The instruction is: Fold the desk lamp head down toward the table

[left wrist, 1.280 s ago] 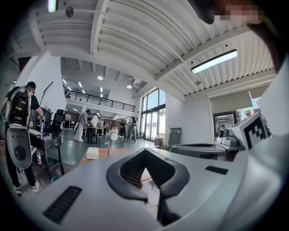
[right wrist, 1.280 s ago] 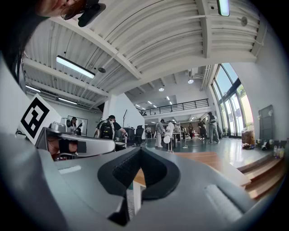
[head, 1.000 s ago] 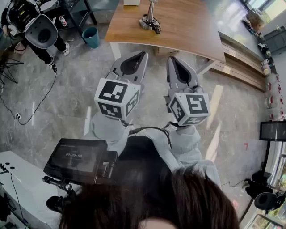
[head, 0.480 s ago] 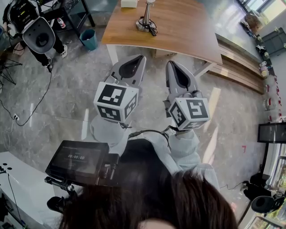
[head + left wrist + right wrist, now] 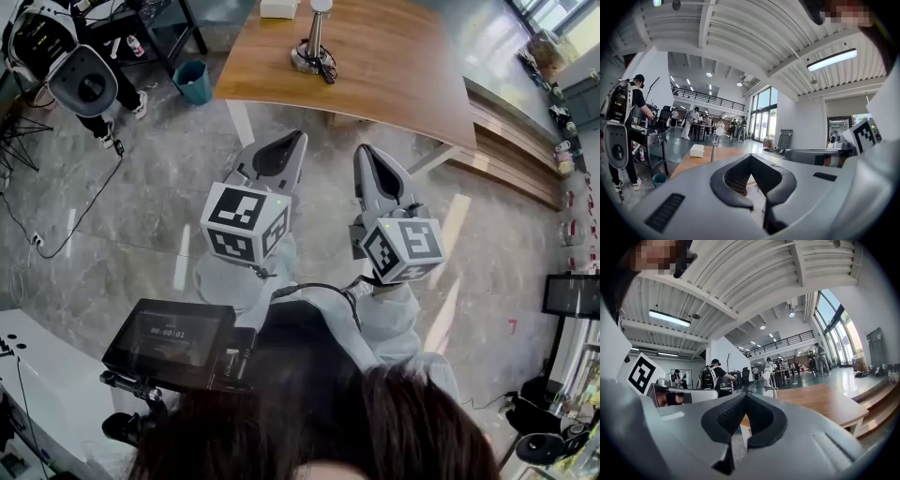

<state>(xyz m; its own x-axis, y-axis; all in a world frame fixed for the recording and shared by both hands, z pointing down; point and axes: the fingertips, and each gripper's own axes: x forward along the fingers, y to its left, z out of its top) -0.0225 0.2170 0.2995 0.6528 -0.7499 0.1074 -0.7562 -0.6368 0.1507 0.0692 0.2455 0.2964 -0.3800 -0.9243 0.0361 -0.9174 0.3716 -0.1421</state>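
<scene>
The desk lamp point(image 5: 313, 39) stands upright on the wooden table point(image 5: 394, 66) at the top of the head view, with a cable coiled at its base. My left gripper point(image 5: 298, 139) and right gripper point(image 5: 364, 150) hover side by side over the floor, well short of the table's near edge. Both are shut with nothing in them. The left gripper view looks past my left gripper point(image 5: 751, 156) at the lamp point(image 5: 714, 146), left of the tips. In the right gripper view the lamp point(image 5: 774, 391) rises just right of my right gripper point(image 5: 746, 395).
A white box point(image 5: 278, 7) lies on the table behind the lamp. A teal bin point(image 5: 191, 78) stands left of the table. A person with a backpack rig point(image 5: 80, 75) is at far left, and a wooden bench point(image 5: 511, 141) runs along the right. A monitor point(image 5: 169, 333) sits near me.
Both grippers have dropped slightly and shifted a little in the head view. Their jaws stay shut. The lamp and table have not moved.
</scene>
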